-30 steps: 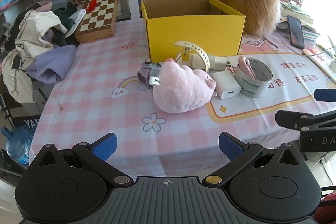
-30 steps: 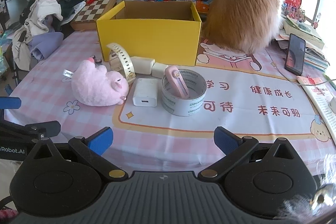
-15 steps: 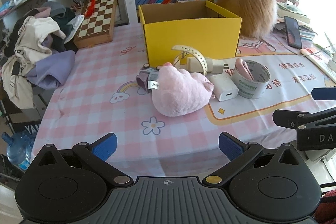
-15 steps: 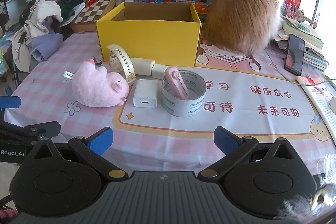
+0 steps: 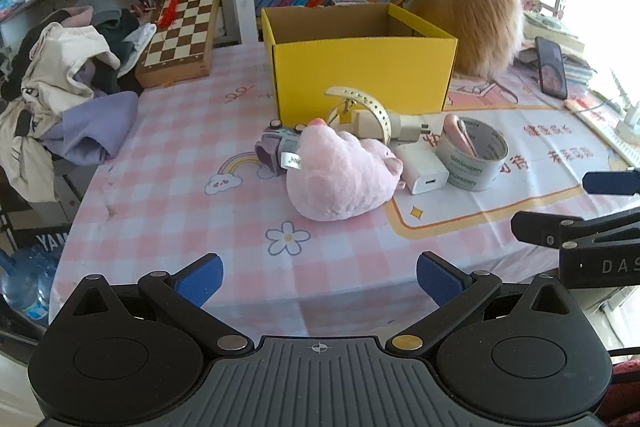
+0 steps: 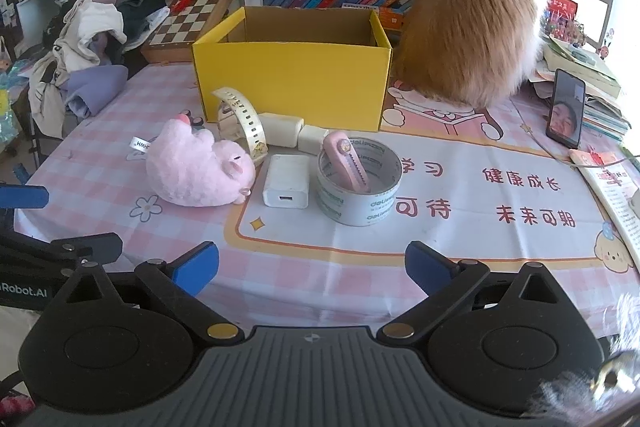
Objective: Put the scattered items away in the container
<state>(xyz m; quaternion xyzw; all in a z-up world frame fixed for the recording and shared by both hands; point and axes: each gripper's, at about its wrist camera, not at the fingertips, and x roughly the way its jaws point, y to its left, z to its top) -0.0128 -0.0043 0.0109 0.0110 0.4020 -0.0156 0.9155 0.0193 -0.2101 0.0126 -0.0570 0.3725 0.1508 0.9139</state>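
Note:
An open yellow cardboard box [image 5: 362, 69] [image 6: 292, 79] stands mid-table. In front of it lie a pink plush toy [image 5: 340, 179] [image 6: 196, 171], a white charger [image 5: 424, 169] [image 6: 286, 181], a tape roll [image 5: 472, 155] [image 6: 360, 183] with a pink utility knife [image 6: 346, 163] leaning in it, a cream watch strap [image 5: 366, 105] [image 6: 242, 117], a white plug adapter [image 6: 280, 129] and a small purple gadget [image 5: 276, 147]. My left gripper [image 5: 318, 277] and my right gripper [image 6: 312, 269] both hover open at the near table edge, short of the items, holding nothing.
An orange cat [image 6: 476, 23] sits right of the box. A phone [image 6: 566, 115] stands at the right beside stacked books. A chessboard [image 5: 180, 31] and a heap of clothes [image 5: 60, 87] occupy the left; bookshelves run behind. A water bottle [image 5: 20, 283] stands below the table.
Both grippers have edged back and slightly up from the table; the items look a little farther away. Nothing on the table moved. Both stay open.

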